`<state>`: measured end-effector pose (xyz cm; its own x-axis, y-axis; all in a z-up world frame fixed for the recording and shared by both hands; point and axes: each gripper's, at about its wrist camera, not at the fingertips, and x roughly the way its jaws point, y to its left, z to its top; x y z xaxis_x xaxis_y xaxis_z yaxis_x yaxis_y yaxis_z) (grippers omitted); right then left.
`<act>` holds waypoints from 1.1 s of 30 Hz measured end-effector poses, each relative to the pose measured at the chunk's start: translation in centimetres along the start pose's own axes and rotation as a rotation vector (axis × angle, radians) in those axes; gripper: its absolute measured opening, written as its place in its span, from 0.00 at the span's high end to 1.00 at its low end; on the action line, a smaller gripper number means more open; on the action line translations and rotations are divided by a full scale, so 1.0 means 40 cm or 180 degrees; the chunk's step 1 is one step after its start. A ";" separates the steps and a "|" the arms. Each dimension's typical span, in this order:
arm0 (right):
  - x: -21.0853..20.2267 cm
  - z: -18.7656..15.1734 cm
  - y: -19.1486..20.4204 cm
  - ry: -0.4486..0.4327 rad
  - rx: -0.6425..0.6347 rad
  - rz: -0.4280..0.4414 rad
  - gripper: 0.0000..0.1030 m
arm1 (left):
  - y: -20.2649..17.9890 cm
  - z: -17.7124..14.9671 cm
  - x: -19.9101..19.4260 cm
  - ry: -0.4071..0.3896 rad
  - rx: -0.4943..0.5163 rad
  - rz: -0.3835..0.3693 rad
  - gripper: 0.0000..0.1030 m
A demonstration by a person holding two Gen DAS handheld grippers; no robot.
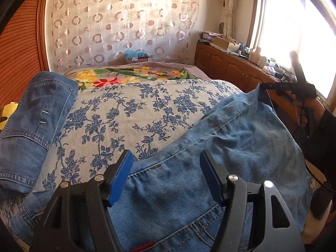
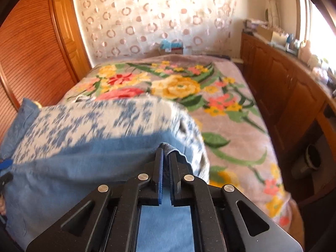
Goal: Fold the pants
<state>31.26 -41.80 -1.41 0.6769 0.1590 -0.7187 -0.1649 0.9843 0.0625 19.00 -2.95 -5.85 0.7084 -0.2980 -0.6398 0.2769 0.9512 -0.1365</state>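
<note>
On the bed, over a sheet printed with blue flowers (image 1: 130, 113), lie the pants (image 1: 189, 189), a light blue denim pair spread across the near side, waistband seam and stitching closest to the left wrist camera. One far corner of the denim is lifted off the sheet, pinched in the right gripper (image 2: 166, 157), whose jaws are pressed nearly together on a small fold of the cloth; in the left view that same gripper (image 1: 271, 86) shows at the raised edge, near the window. The left gripper (image 1: 166, 161) hovers above the pants with its blue-padded jaws spread wide, holding nothing. A second, darker pair of jeans (image 1: 35, 121) sits folded at the left edge of the sheet, apart from the pants. Beyond the sheet lies a floral blanket (image 2: 189, 84); a wooden cabinet (image 2: 283, 88) runs along the right side under the window
</note>
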 end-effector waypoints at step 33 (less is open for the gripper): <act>-0.192 -0.262 0.057 0.0139 0.0176 -0.0112 0.59 | -0.023 -0.005 0.047 0.0253 0.0148 0.0167 0.36</act>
<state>18.16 -41.58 -3.02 0.6493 0.1219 -0.7507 -0.1009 0.9922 0.0738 19.94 -4.36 -7.07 0.6696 -0.2388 -0.7033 0.2718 0.9600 -0.0672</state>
